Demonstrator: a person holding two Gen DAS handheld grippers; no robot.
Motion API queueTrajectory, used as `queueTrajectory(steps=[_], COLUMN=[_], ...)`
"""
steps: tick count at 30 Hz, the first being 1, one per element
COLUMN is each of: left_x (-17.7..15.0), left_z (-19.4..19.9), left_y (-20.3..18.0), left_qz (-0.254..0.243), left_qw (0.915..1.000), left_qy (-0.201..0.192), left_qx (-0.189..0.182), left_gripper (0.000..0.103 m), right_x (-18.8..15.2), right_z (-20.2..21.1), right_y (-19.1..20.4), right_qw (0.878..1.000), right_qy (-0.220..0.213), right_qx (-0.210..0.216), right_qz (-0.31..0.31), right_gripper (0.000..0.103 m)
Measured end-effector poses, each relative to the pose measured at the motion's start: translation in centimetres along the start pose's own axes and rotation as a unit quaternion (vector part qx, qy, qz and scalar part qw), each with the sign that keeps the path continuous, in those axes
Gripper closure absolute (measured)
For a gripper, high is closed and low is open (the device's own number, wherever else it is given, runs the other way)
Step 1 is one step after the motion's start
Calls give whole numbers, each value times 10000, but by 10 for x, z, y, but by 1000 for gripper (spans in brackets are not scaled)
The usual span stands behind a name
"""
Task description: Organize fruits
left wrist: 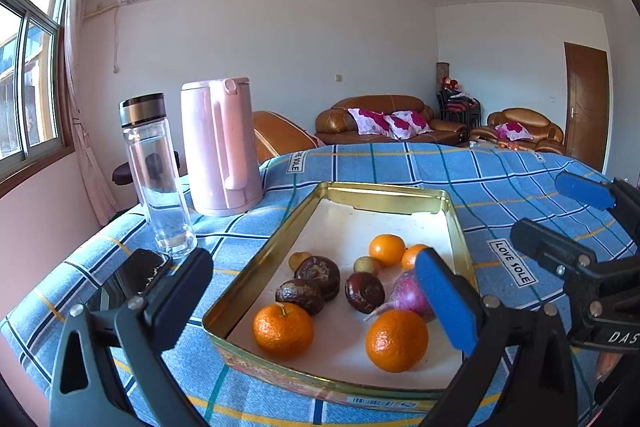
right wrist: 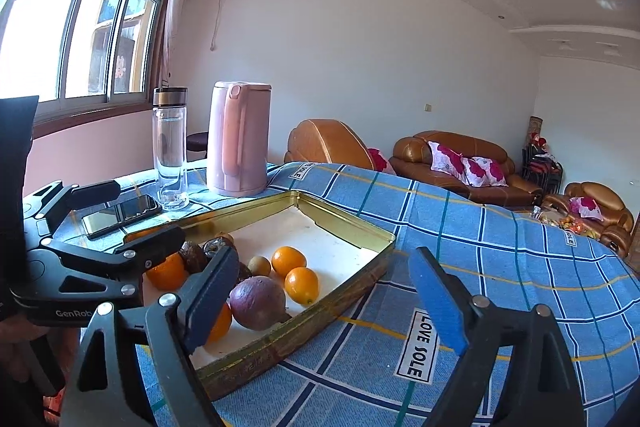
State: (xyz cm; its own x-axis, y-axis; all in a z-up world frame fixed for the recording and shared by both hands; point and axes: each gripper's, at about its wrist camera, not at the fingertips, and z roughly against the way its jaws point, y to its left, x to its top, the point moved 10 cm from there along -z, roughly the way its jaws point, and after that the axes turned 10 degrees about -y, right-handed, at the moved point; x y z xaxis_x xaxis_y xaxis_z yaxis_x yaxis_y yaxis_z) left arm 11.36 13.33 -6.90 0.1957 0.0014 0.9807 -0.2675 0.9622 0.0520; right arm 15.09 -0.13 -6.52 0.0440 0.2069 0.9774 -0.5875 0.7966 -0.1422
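A gold tin tray [left wrist: 256, 267] [right wrist: 348, 219] lies on the blue checked tablecloth [left wrist: 400, 163]. In it are several oranges [left wrist: 283, 330] [right wrist: 289, 261], three dark wrinkled fruits [left wrist: 318, 275], a purple fruit [left wrist: 406, 293] [right wrist: 258, 303] and two small yellowish fruits [left wrist: 367, 265] [right wrist: 260, 265]. My left gripper [left wrist: 310, 267] [right wrist: 140, 213] stands open over the tray's near left part, with nothing between its fingers. To the tray's right my right gripper [right wrist: 324, 259] [left wrist: 548, 207] is open too and holds nothing; its left finger hides part of an orange.
A pink kettle [left wrist: 220, 147] [right wrist: 240, 143] and a clear glass bottle [left wrist: 156, 171] [right wrist: 170, 151] stand at the table's far left. A black phone [left wrist: 136, 275] [right wrist: 120, 213] lies in front of the bottle. Brown sofas [left wrist: 380, 119] stand beyond the table.
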Motion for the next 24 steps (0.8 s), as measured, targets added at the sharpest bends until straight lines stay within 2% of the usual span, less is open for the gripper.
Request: queueTrajectory(steps=[24], left_x=[9], left_z=[9], left_y=[-19], left_qz=[-96], left_qw=[9998], left_qy=[-146], left_qx=[-73], left_gripper=[0], right_x=[10], right_z=[21], right_y=[-19], right_qw=[9994], right_qy=[-217], right_qx=[-246], right_qz=[81], right_gripper=[15])
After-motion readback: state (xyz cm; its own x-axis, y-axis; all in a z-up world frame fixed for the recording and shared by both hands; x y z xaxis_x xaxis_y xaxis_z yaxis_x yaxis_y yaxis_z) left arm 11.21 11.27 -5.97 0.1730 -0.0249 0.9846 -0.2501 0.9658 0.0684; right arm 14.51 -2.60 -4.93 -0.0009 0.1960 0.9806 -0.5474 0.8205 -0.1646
